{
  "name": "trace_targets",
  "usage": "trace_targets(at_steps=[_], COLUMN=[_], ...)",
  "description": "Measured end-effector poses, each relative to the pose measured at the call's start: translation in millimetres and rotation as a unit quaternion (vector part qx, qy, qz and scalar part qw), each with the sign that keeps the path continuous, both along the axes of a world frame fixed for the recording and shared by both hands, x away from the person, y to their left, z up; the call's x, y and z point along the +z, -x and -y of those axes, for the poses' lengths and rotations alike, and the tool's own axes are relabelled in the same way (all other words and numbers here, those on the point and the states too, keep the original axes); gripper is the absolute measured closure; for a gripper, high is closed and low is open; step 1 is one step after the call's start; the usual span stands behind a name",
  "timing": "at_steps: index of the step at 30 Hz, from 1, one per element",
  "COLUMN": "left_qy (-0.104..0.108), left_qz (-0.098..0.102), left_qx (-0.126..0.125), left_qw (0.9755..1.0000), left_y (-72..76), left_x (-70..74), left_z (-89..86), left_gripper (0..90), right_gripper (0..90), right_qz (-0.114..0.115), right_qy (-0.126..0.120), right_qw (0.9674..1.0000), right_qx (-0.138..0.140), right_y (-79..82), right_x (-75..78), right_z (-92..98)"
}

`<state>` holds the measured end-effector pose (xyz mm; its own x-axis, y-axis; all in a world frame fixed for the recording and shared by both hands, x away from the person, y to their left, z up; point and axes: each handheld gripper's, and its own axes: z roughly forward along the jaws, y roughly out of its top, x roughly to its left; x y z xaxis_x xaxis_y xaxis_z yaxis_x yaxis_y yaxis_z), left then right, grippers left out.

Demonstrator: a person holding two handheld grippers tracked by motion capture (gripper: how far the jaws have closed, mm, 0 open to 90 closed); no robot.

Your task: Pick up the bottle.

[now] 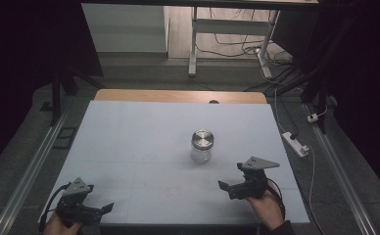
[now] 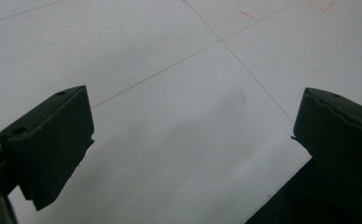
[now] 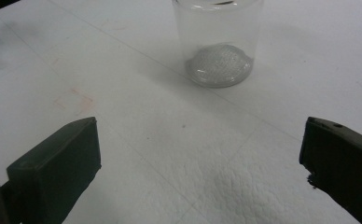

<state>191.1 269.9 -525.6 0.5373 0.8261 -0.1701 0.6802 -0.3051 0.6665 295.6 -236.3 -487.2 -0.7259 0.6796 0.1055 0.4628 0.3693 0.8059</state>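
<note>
Two hand-held grippers rest at the near edge of a white-covered table [image 1: 129, 137] in a dim room, cables [image 1: 237, 49] strewn on the far floor. One clear glass jar [image 1: 201, 146], apparently metal-lidded, stands upright mid-table, unobstructed. Right gripper [image 1: 225, 187] points left, near the jar; left gripper [image 1: 106, 207] lies well apart. Both jaws spread wide, empty.

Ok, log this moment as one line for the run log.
left gripper: open, empty, near table edge | right gripper: open, empty, facing jar | glass jar: upright, metal lid on, mid-table, untouched | table
</note>
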Motion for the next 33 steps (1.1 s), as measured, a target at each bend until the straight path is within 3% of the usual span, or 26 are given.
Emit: trace_targets(at_steps=[6,14,25,28,33], left_qy=[-0.001,-0.001,-0.003,-0.003,-0.003], left_qz=[-0.001,-0.001,-0.001,-0.001,-0.002], left_qx=[0.0,0.0,-0.002,-0.003,-0.004], left_qw=[1.0,1.0,1.0,1.0,1.0], left_y=[-0.3,-0.5,-0.4,-0.5,-0.6], left_x=[-0.3,-0.4,-0.3,-0.3,-0.5], left_z=[0.2,0.4,0.8,0.8,1.1], left_gripper=[0.0,0.0,0.0,0.0,0.0], right_gripper=[0.0,0.0,1.0,0.9,0.0], right_qz=[-0.005,-0.009,-0.025,-0.019,-0.02], right_qy=[0.012,0.012,0.032,0.043,0.041], right_qw=[0.9998,0.9995,0.9991,0.9988,0.9989], right_qx=[0.012,0.027,0.012,0.009,0.009], right_y=[-8.5,-23.4,-44.1,-49.9,-59.4], right_x=[-2.8,-3.1,-3.7,-5.1,-6.0], right_z=[-9.7,-24.7,-39.1,-43.4,-49.0])
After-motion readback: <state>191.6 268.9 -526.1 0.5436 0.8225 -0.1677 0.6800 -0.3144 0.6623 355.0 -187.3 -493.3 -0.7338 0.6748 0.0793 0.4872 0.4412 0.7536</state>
